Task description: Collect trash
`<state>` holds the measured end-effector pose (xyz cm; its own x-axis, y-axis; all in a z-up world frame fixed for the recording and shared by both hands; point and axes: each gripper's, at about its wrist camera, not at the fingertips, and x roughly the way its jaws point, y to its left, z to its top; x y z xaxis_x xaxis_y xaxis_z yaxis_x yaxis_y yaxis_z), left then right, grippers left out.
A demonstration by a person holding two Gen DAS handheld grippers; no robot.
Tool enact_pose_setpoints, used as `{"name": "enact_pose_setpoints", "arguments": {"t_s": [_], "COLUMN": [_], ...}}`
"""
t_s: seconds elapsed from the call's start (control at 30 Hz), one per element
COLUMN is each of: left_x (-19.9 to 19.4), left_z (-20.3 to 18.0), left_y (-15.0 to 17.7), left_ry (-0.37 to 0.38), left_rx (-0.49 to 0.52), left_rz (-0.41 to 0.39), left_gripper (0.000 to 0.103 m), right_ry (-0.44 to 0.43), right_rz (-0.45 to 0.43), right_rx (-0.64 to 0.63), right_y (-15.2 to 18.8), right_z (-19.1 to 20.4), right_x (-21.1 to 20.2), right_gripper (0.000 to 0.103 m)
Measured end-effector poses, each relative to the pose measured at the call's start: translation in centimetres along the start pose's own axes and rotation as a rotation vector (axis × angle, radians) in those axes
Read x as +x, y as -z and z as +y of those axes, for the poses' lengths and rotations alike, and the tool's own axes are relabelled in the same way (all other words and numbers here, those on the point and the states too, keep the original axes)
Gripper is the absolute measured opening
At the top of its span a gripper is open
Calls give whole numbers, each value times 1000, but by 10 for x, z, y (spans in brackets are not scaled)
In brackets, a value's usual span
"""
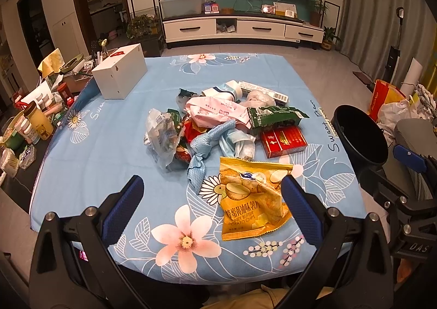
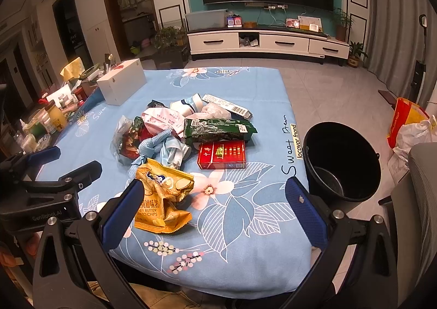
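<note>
A heap of trash lies mid-table on the blue flowered cloth [image 1: 90, 161]: a yellow chip bag [image 1: 251, 199] [image 2: 161, 199] nearest me, a red cigarette box [image 1: 282, 141] [image 2: 221, 154], a green wrapper [image 1: 275, 116] [image 2: 218, 127], a pink wrapper [image 1: 215, 112], a blue rag [image 1: 204, 145] and a clear plastic bag [image 1: 161, 139]. My left gripper [image 1: 211, 194] is open above the near table edge, the chip bag beside its right finger. My right gripper [image 2: 214, 194] is open too, with the chip bag by its left finger. A black bucket [image 2: 341, 161] [image 1: 360, 137] stands off the table's right side.
A white box [image 1: 120, 74] sits at the table's far left. Jars and bottles [image 1: 35, 123] crowd a side surface to the left. Bags [image 2: 409, 128] lie on the floor at right, next to a grey chair [image 2: 420, 199]. A TV cabinet [image 1: 243, 27] stands behind.
</note>
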<state>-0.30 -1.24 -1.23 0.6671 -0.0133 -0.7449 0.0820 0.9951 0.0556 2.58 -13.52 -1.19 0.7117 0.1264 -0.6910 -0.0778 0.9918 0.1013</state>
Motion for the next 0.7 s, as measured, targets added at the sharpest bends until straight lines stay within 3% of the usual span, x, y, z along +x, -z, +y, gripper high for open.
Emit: {"name": "enact_pose_setpoints", "arguments": {"t_s": [0.6,0.7], "left_x": [16,22], "left_z": [-2,-2], "left_y": [3,5], "left_ry": [10,45], "left_rx": [3,-3], "left_rz": [45,50], "left_gripper": [100,100], "right_ry": [-4,-9], "right_rz": [30,45], "right_rx": [28,39], "right_y": [2,3], "right_z": [-9,-14], "right_x": [12,18], "right_gripper": [101,101]}}
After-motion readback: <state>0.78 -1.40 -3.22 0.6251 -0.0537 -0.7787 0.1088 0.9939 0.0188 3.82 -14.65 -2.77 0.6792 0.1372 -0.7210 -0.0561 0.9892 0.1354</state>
